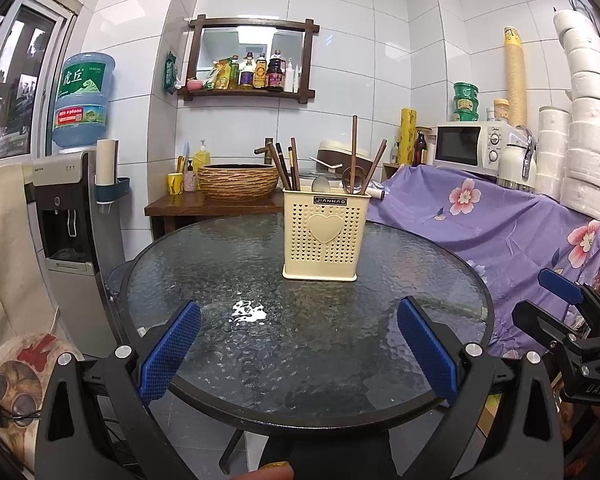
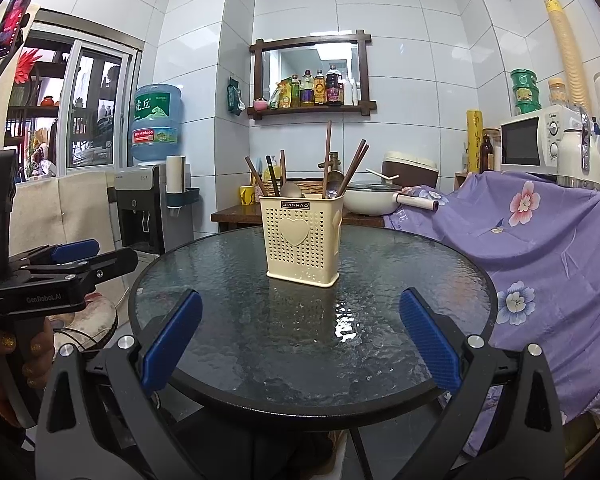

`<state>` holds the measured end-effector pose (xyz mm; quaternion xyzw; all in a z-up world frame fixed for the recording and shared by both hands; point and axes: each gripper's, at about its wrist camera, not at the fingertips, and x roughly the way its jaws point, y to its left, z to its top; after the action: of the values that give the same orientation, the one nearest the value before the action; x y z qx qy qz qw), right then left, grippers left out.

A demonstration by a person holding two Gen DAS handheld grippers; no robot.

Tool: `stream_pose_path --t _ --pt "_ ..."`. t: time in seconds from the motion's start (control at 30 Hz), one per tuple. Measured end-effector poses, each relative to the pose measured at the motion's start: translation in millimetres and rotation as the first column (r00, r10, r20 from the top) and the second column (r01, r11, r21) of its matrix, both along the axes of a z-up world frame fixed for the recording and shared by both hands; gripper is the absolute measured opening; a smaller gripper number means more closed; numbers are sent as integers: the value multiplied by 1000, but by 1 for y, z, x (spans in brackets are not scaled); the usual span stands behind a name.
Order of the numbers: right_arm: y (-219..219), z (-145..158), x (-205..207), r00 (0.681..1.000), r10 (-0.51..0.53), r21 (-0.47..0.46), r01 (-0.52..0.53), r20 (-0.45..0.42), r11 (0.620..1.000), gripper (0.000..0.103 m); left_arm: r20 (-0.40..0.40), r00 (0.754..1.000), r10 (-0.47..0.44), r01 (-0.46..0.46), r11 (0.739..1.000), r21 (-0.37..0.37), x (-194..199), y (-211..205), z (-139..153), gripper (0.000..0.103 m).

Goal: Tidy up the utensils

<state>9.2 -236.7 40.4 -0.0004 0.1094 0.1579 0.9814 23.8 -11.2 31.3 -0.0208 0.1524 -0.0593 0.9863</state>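
The utensils look already gathered: every one in view stands in the cream holder [image 1: 325,236], and the round glass worktop [image 1: 260,340] carries nothing else that either view shows, so the sorting seems finished or nearly so, with at most some tidying inside the holder left; whether the pieces are in the right compartments cannot be judged, since the inner dividers are hidden. The holder sits upright on the far half of the worktop, a little right of centre in the left wrist view, well apart from both tools. It is a tall, squarish plastic basket with walls pierced by small heart-shaped holes, a large raised heart on the front and a dark label strip near the rim. Dark brown chopsticks [image 1: 288,168] lean out toward the left, a taller wooden handle [image 1: 354,152] rises near the middle, another brown stick [image 1: 376,164] slants right, and two metal spoon bowls [image 1: 320,184] show just above the rim. The left tongs [image 1: 300,352] hover over the near edge of the worktop with their blue pads spread wide and nothing between them. The right tongs [image 2: 300,350] sit likewise, wide apart and empty, aimed at the holder [image 2: 303,236]. Each tool shows at the edge of the other's view, and a hand [image 2: 16,364] grips the left one's handle.
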Motion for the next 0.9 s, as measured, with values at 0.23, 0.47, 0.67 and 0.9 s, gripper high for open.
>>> stream_pose_path --t 0.23,0.47,0.67,0.9 --pt "1 0 0 1000 5 -3 -5 -3 1000 97 0 1000 -3 3 1000 1 0 -1 0 97" --pt "1 0 0 1000 6 -5 -6 -4 1000 97 1 1000 -4 4 1000 3 0 -1 1 97" --pt "1 -1 0 1000 6 -6 -6 -5 1000 97 1 1000 -5 5 1000 5 0 -1 0 97" --pt "2 -2 0 1000 9 -7 -9 -7 1000 97 0 1000 -6 6 1000 6 0 -1 0 97"
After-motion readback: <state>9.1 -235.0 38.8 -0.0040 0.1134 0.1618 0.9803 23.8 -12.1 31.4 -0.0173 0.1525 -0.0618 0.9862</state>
